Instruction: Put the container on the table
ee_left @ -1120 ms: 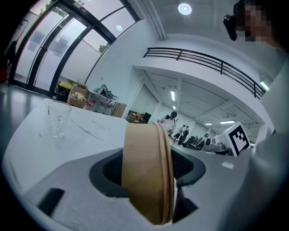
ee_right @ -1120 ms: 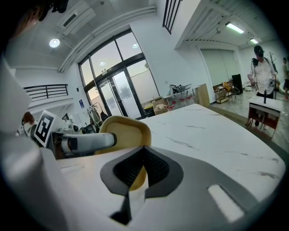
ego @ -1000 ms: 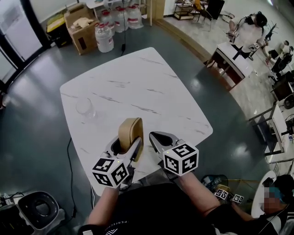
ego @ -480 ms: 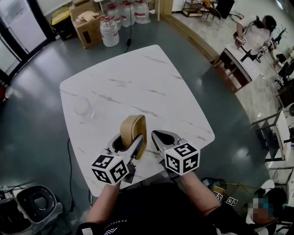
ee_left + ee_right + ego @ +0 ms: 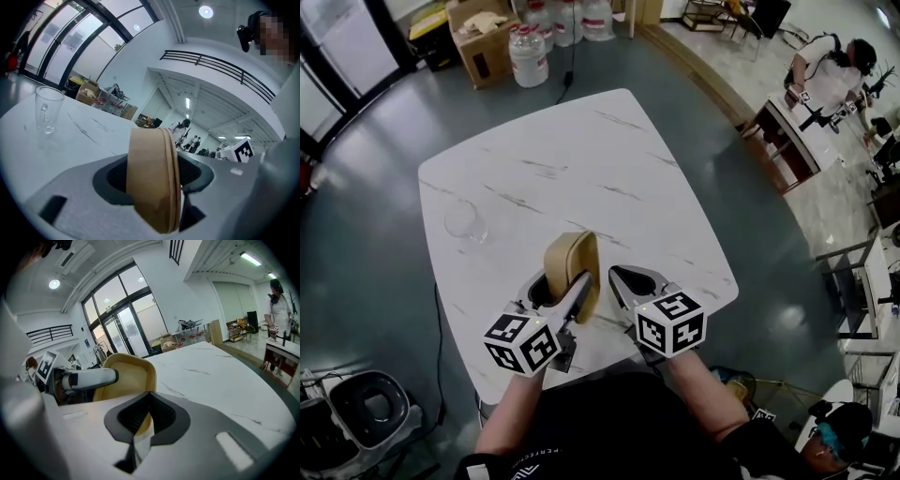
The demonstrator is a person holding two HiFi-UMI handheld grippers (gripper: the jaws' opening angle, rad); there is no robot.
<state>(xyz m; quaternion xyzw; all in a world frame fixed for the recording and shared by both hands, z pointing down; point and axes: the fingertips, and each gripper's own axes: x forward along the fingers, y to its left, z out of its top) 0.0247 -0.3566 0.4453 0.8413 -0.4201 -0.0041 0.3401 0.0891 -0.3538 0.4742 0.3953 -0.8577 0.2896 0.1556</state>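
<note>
A tan, shallow container (image 5: 570, 270) stands on its edge between the jaws of my left gripper (image 5: 555, 292), which is shut on it just above the near part of the white marble table (image 5: 581, 159). In the left gripper view the container (image 5: 152, 183) fills the gap between the jaws, rim to the right. My right gripper (image 5: 628, 281) hovers close beside it on the right, shut with nothing in it. The right gripper view shows the container's open hollow (image 5: 126, 376) just past its closed tips (image 5: 149, 393), with a left gripper finger (image 5: 89, 377) across it.
A clear glass mug (image 5: 464, 220) stands at the table's left side, also seen in the left gripper view (image 5: 47, 110). A cardboard box (image 5: 478, 42) and water bottles (image 5: 530, 56) sit on the floor beyond the table. A bin (image 5: 366, 412) is at the lower left, a desk (image 5: 787, 122) with a person at the right.
Both grippers have edged a little further in over the table and slightly lower, the left one still carrying the container. Neither gripper's jaws have changed.
</note>
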